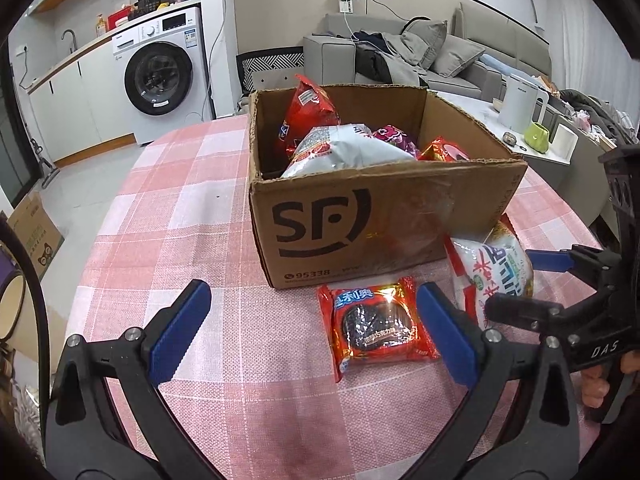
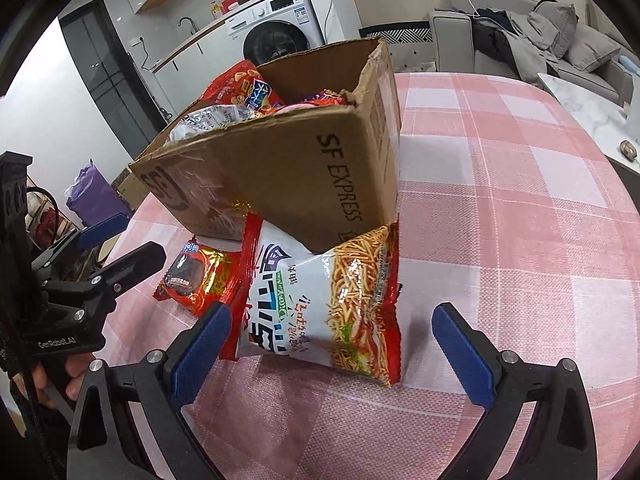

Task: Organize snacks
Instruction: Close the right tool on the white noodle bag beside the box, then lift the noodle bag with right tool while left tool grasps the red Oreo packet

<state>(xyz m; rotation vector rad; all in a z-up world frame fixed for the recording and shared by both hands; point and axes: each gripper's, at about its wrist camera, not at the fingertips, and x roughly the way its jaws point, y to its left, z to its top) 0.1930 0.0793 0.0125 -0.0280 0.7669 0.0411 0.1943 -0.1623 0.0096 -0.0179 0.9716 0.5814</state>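
Jaws on both grippers stand wide, holding nothing. Left gripper (image 1: 312,334) hovers beside the chocolate biscuit packet (image 1: 374,326) on the pink checked tablecloth (image 1: 180,200). Behind it, the cardboard box (image 1: 360,224), printed "SF", "95338" and "SF EXPRESS", already holds several snack bags. Right gripper (image 2: 332,350) faces the noodle-snack bag (image 2: 320,304) leaning on the box. By my reckoning, two packets remain.

Both fisheye views are evenly and softly lit; edges are strongly bent and vignetted black, glare is seen on the snack wrappers (image 1: 376,320)
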